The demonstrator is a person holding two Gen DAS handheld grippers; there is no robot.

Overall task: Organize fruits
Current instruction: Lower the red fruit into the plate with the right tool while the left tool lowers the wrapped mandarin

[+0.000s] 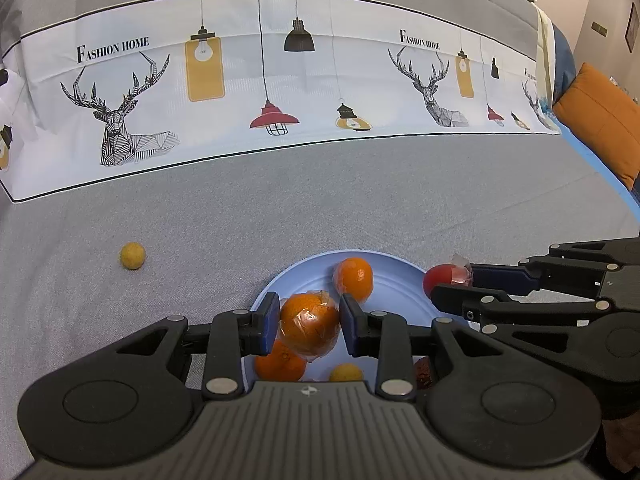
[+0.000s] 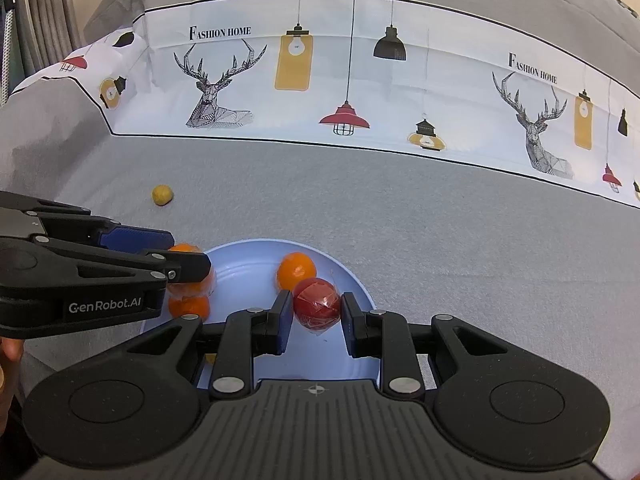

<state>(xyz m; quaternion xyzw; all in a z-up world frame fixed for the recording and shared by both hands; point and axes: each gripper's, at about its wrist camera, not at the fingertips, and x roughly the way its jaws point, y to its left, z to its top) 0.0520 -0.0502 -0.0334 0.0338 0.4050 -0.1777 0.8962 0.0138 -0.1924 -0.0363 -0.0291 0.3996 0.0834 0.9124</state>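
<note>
A light blue plate (image 1: 396, 280) (image 2: 360, 284) lies on the grey cloth just ahead of both grippers. My left gripper (image 1: 309, 320) (image 2: 190, 254) is shut on a film-wrapped orange (image 1: 310, 328) (image 2: 192, 282), held over the plate's left part. My right gripper (image 2: 316, 312) (image 1: 452, 280) is shut on a film-wrapped red fruit (image 2: 317, 307) (image 1: 442, 278) over the plate's right part. On the plate lie a second orange (image 1: 354, 278) (image 2: 296, 271), a third orange (image 1: 280, 364) (image 2: 190, 306) under the held one, and a small yellow fruit (image 1: 346, 372). Another small yellow fruit (image 1: 132, 256) (image 2: 162, 195) sits alone on the cloth, far left.
A white printed band (image 1: 280, 80) with deer and lamps runs across the grey cloth behind the plate. An orange cushion (image 1: 600, 120) sits at the far right. A dark reddish thing (image 1: 422, 372) shows partly behind my left gripper. Part of a hand (image 2: 8, 352) shows at the left edge.
</note>
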